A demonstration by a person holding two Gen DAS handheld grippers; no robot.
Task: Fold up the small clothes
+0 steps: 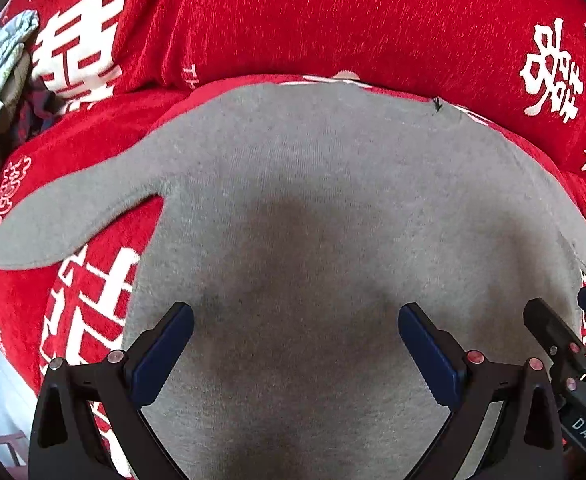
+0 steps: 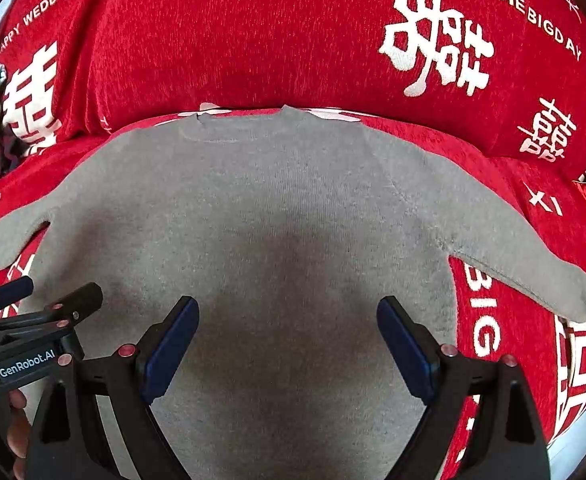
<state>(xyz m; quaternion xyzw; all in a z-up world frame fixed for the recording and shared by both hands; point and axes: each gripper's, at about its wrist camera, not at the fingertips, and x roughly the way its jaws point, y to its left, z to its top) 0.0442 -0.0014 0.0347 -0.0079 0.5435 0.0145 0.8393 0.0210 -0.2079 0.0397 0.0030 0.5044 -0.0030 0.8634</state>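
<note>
In the left wrist view, the left gripper (image 1: 295, 344) hovers over the body of a grey sweater (image 1: 313, 184), jaws spread wide and holding nothing; the sweater lies flat on a red blanket (image 1: 293, 20) with white characters, one sleeve (image 1: 69, 216) stretched left. In the right wrist view, the right gripper (image 2: 288, 336) also hangs over the sweater (image 2: 273, 184), jaws wide and empty, the other sleeve (image 2: 533, 264) reaching right.
</note>
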